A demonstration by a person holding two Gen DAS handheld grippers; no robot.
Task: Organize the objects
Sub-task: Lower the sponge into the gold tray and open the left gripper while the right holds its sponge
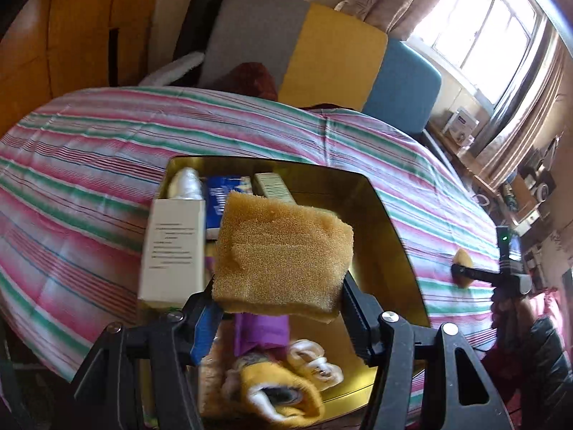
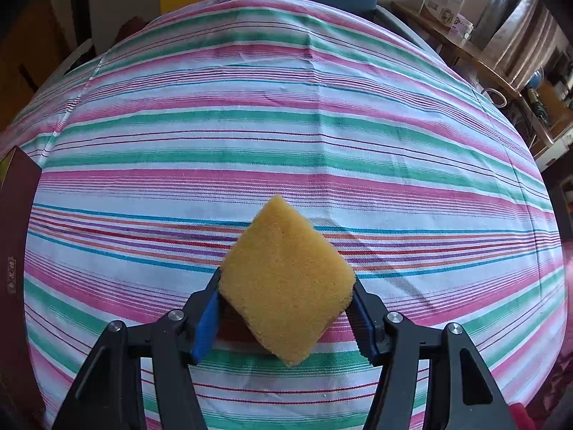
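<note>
In the left wrist view my left gripper [image 1: 277,295] is shut on a yellow sponge [image 1: 283,243], held by its two sides above an open gold tin [image 1: 390,222]. The tin holds a white carton [image 1: 173,251], a silvery tube [image 1: 186,182], a blue packet [image 1: 218,193], a cream box [image 1: 272,184], a purple item [image 1: 261,329] and a yellow and white cloth [image 1: 283,390]. In the right wrist view my right gripper [image 2: 286,299] is shut on a second yellow sponge [image 2: 283,258], turned corner-up just over the striped cloth [image 2: 286,125]. That sponge [image 1: 462,258] also shows far right in the left wrist view.
The striped cloth [image 1: 89,143] covers a round table. Behind it stands a sofa with grey, yellow and blue cushions [image 1: 333,57]. A cluttered wooden shelf [image 2: 465,46] and a window [image 1: 483,25] lie to the right. The tin's dark outer wall [image 2: 14,215] shows at the left edge.
</note>
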